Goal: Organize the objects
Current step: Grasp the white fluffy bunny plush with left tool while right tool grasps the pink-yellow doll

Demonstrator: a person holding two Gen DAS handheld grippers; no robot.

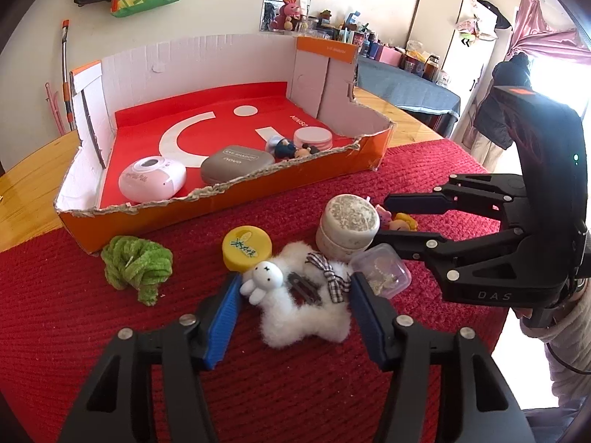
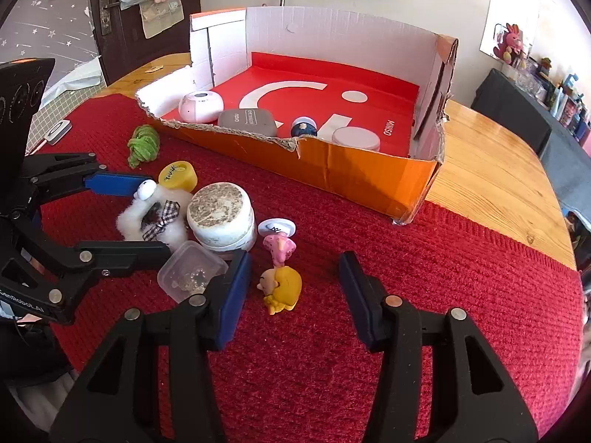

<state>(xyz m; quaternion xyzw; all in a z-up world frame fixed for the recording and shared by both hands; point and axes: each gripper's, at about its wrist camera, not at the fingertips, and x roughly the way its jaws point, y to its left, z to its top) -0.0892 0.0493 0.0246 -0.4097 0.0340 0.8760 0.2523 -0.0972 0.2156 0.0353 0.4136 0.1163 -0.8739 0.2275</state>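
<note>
Fingers on both grippers stand partly open, and I see nothing gripped yet. No pad presses on anything.

Left gripper hangs over the fluffy white toy, which lies on the red cloth in front of the orange box. Its blue pads sit one on each side of the toy. One is close by the little bunny head, but I cannot tell if it touches. I think the toy is soft, light and squashy, so it should squeeze easily. The fat middle looks like the best place to pinch, not the thin checked bow.

Right gripper points at the yellow figure, also in front of the box, a bit nearer the box's torn corner. The figure lies between the fingers, close to one pad, with a wide gap to the other. It looks small, hard and smooth, so it may slip. Its round yellow body looks the safest spot.

A white jar and a clear little tub sit just beside both toys, so a bump seems easy.
</note>
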